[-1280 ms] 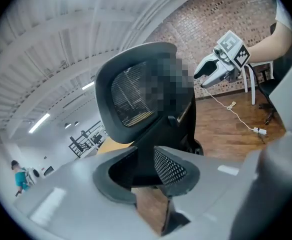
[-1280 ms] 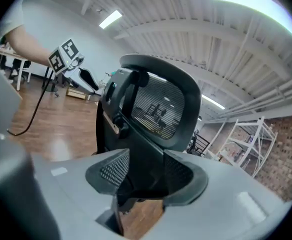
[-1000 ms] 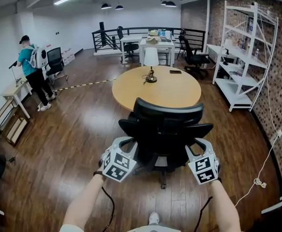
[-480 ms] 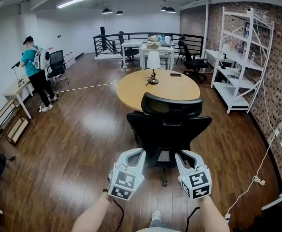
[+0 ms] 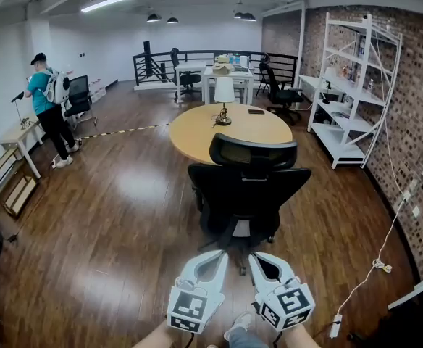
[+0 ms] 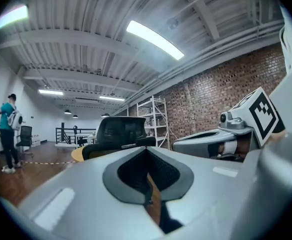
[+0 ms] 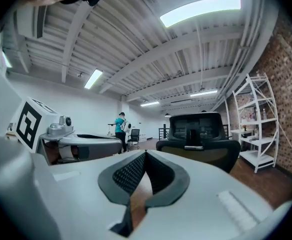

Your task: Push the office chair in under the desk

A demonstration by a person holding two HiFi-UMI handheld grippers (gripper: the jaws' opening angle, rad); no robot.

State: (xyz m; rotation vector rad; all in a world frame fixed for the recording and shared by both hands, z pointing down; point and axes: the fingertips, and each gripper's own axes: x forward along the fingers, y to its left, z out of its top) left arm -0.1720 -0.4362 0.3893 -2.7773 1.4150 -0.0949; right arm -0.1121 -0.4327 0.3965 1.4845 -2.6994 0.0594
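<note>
Here the office chair (image 5: 249, 187) stands at the centre of the head view, its back toward the camera and its seat toward the round wooden table (image 5: 197, 133) just beyond it; how far the seat reaches under the top cannot be told. The left claw (image 5: 213, 258) and the right claw (image 5: 259, 261) hang side by side at the lower middle of the frame, apart from the chair and touching nothing. Both are closed with nothing between the jaws, and the right one's jaws have just been closing. I judge the chair fairly heavy but easy to roll over the smooth wood floor (image 5: 124, 216), and inclined to swivel or veer if pressed off centre. The headrest (image 5: 253, 151) looks likely to give, so the firmer places to push are the two outer sides of the broad backrest (image 5: 269, 194), one closed claw on each, pressing evenly
</note>
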